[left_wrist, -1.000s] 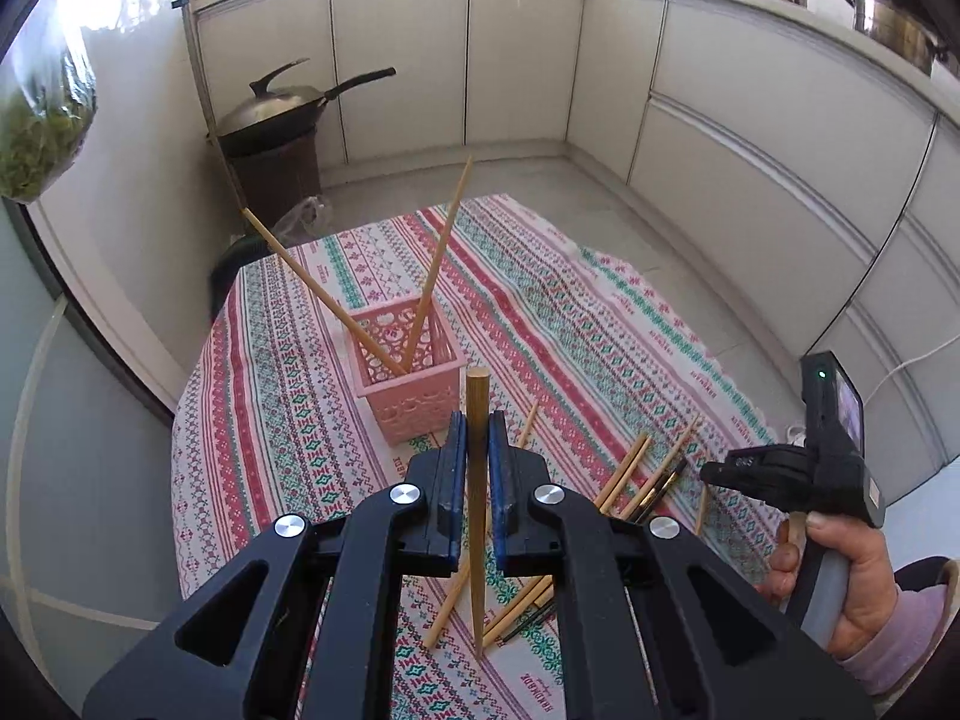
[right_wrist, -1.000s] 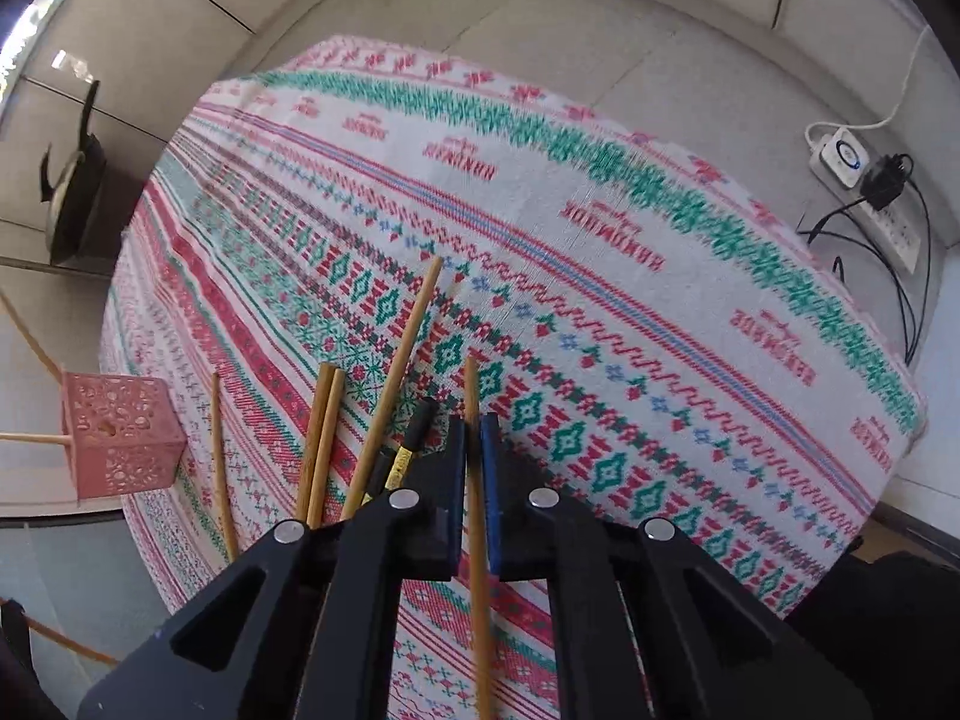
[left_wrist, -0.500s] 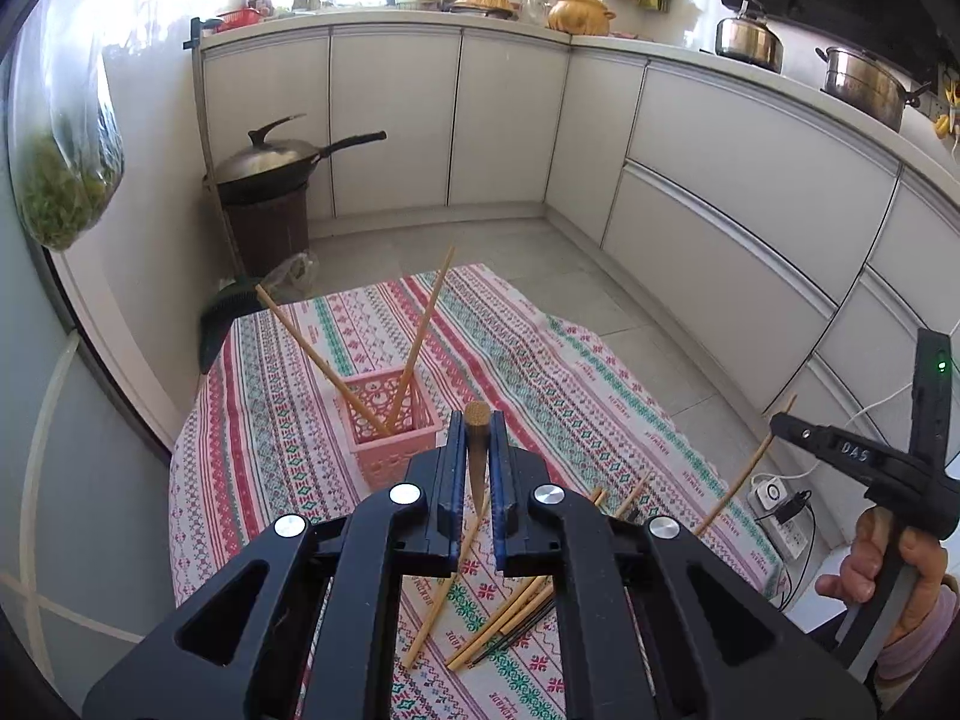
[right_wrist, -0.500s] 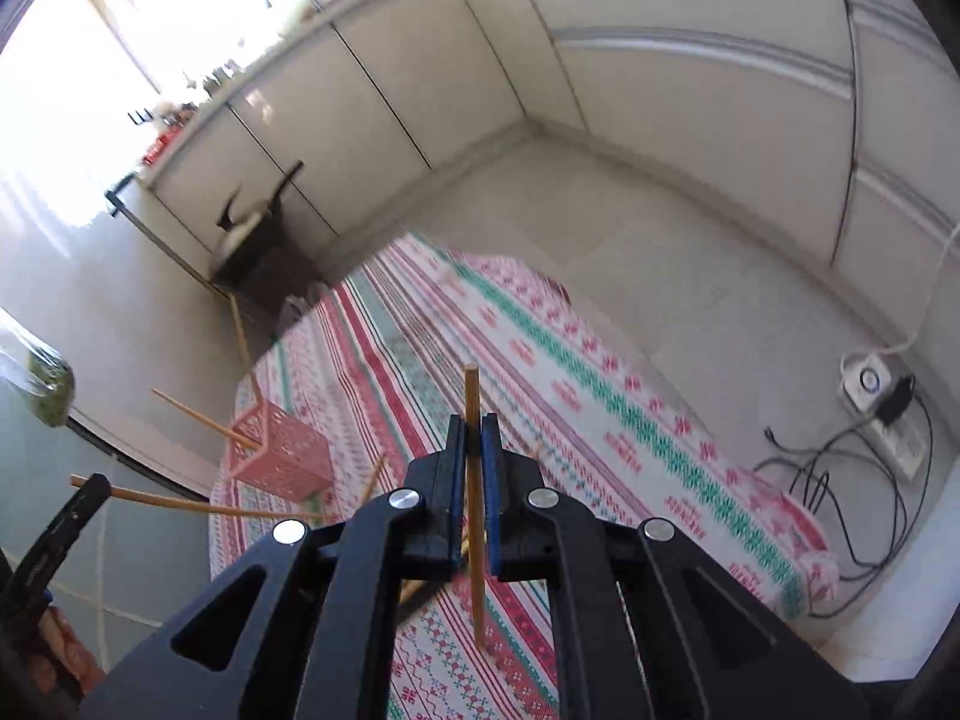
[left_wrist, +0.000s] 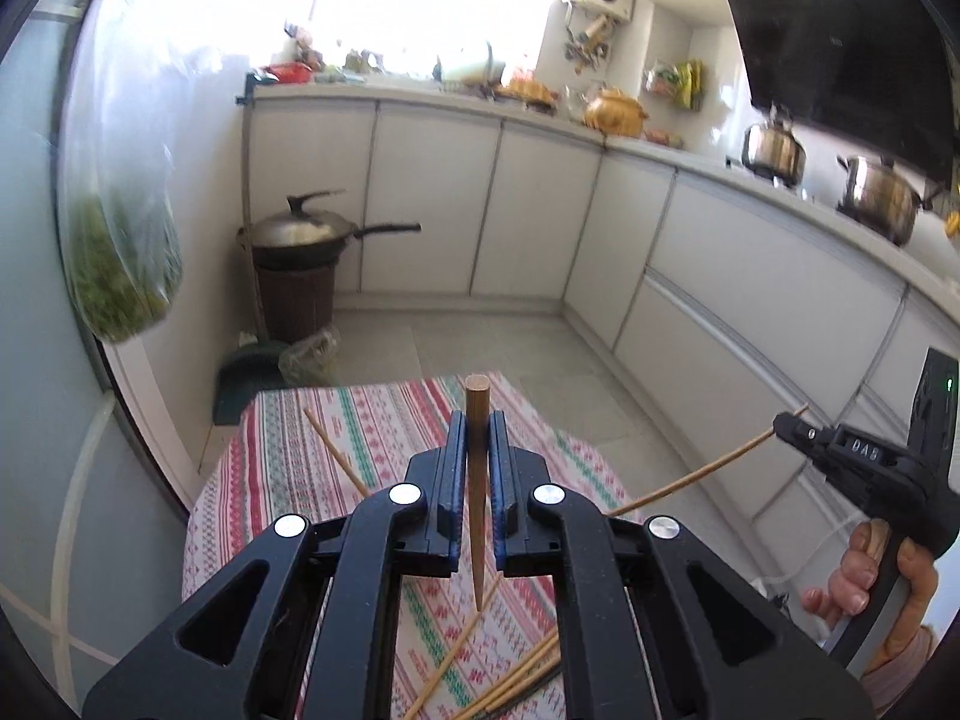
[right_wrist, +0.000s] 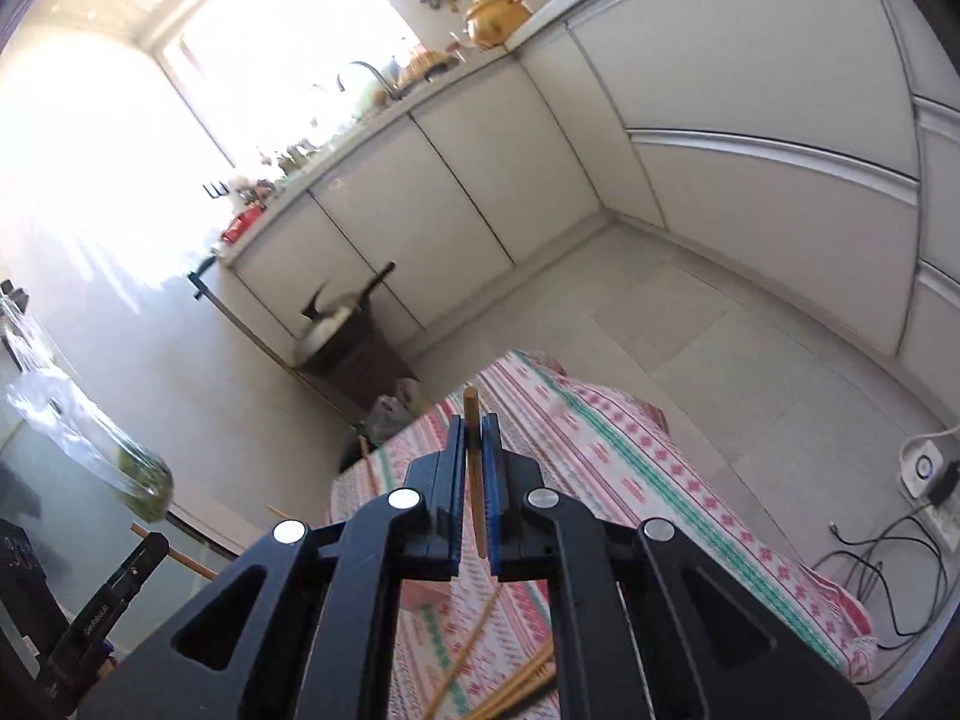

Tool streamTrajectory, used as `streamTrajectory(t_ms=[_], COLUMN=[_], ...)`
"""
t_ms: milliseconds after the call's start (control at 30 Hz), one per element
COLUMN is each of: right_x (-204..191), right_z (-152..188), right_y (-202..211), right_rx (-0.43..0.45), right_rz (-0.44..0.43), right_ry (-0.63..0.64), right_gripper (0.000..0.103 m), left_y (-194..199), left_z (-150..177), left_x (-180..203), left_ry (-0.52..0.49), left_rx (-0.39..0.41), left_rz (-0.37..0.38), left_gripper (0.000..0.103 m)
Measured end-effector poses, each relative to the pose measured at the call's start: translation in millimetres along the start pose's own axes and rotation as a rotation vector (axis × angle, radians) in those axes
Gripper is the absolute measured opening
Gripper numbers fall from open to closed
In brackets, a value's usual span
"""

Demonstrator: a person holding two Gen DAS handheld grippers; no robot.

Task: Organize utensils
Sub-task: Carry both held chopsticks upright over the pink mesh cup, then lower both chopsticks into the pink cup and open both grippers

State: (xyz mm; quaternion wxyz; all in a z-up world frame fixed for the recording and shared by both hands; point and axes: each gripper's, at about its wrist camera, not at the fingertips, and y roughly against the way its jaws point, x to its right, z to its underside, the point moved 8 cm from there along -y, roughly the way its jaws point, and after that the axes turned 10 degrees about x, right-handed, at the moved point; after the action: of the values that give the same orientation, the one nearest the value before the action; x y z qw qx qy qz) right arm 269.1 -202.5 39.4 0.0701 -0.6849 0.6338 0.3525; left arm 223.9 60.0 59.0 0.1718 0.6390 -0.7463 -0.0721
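My left gripper [left_wrist: 477,462] is shut on a wooden chopstick [left_wrist: 477,516], held upright high above the patterned tablecloth [left_wrist: 384,420]. My right gripper [right_wrist: 475,456] is shut on another wooden chopstick [right_wrist: 474,468]; it also shows at the right of the left wrist view [left_wrist: 786,423], its chopstick [left_wrist: 696,477] slanting down to the left. Several loose chopsticks [left_wrist: 510,678] lie on the cloth below. The pink holder is hidden behind my left gripper; one chopstick [left_wrist: 336,450] standing in it sticks out. A bit of the holder [right_wrist: 420,594] shows under my right gripper.
A wok on a brown bin [left_wrist: 300,258] stands on the floor beyond the table. White cabinets [left_wrist: 540,210] run along the back and right. A bag of greens [left_wrist: 120,252] hangs at the left. A power strip with cables [right_wrist: 924,468] lies on the floor at the right.
Both grippers have risen and tilted up, each carrying its chopstick away from the cloth. The pink holder has slipped out of sight behind my left gripper.
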Motion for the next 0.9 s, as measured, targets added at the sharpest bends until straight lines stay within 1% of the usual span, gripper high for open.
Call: streamTrajectory(t_ms=[100,200,300,433,533,667,700,733,800,900], right_x=[-17,-29,-41,-52,-62,-71,-74,-76,-83,-93], right_z=[-8,-9,-5,1,6,14,16,17,20,26], right_y=[-7,-15,-25,-34,-41,-49,-50,-51,-53,-57], right_rx=[0.006,-0.004,-0.02,-0.037,-0.052,-0.073,-0.077,-0.08,-0.09,-0.105], right_rz=[-0.035,-0.059,-0.078,-0.099,-0.114,-0.13,-0.135,-0.138,-0.148,-0.158], right_ry=[-0.006,-0.002,0.008,0.034,0.045,0.061,0.065,0.069,0.078,0.093], right_gripper=[0.006,0.006,0.006,0.006,0.006,0.006,0.006,0.006,0.006,0.006], left_y=[-1,-9,-20,-39,-55,-71,-71,-70,-62,-50], left_z=[-18,-27,-28,-21,-13,5,7,7,3,-2], left_x=[-9,-17,-28,-46,-58,-68,-69,-71,-73,-76], left_ry=[0.014,0.025,0.04,0.067,0.09,0.108,0.112,0.114,0.122,0.133], left_rx=[0.047,0.066,0.07,0.054,0.024,-0.046,-0.052,-0.052,-0.031,-0.01], left_rz=[-0.043,-0.073,-0.105,-0.155,-0.173,-0.182,-0.181,-0.183,-0.19,-0.191], left_gripper=[0.006,0.006,0.006,0.006,0.006,0.008,0.011,0.018,0.025,0.027])
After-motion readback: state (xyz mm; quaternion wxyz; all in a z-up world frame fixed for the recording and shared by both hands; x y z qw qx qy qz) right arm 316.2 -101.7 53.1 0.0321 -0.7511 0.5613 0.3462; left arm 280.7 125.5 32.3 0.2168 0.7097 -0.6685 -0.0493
